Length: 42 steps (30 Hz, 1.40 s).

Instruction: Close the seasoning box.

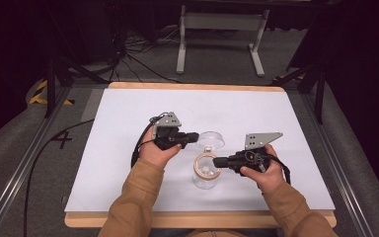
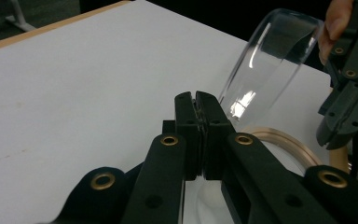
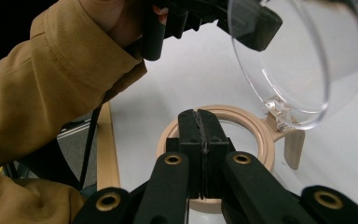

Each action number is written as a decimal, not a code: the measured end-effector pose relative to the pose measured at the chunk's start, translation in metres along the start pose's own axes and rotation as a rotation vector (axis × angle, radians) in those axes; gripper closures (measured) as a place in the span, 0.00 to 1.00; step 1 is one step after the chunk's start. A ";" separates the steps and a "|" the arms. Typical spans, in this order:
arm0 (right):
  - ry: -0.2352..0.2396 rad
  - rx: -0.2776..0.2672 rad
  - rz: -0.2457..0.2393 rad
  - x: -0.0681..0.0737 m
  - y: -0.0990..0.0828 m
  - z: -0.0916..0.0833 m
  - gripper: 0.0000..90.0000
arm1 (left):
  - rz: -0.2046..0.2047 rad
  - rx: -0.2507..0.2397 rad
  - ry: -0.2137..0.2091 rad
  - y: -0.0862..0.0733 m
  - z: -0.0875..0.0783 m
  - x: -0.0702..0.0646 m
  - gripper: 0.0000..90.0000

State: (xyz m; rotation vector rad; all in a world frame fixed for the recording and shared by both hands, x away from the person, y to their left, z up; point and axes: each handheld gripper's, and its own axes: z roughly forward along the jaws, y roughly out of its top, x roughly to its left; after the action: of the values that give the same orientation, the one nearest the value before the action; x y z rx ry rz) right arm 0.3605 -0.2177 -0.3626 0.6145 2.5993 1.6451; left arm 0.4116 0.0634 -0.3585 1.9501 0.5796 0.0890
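Both grippers [image 1: 193, 137] [image 1: 217, 162] pinch shut on a clear, tan-rimmed jar [image 1: 206, 170], domed lid [image 1: 211, 140] open

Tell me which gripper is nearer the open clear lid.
Left. The left gripper is shut on the clear lid at its edge; the right gripper sits lower, at the jar's tan rim.

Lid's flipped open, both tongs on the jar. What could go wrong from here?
1. The left tongs pinch only the clear lid's edge; it may slip and drop shut.
2. The lid hangs on a small hinge; pushing further back may strain it.
3. The right tongs grip only the jar's rim; it may tip.
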 end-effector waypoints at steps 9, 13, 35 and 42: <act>0.009 0.014 -0.008 0.002 0.001 -0.001 1.00 | 0.019 0.033 -0.033 0.003 -0.001 -0.005 0.93; 0.020 0.024 -0.009 0.003 0.001 0.000 1.00 | 0.013 0.032 -0.017 0.004 -0.006 -0.003 0.90; 0.060 0.225 -0.068 0.015 0.002 0.008 1.00 | -0.018 0.077 0.031 0.003 -0.028 0.005 0.84; 0.067 0.276 -0.050 0.013 0.000 0.008 1.00 | -0.014 0.104 0.036 0.003 -0.024 0.005 0.84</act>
State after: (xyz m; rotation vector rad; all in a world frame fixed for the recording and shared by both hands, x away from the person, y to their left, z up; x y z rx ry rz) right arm 0.3502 -0.2063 -0.3632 0.5031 2.8907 1.3262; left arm 0.4096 0.0853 -0.3463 2.0485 0.6318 0.0868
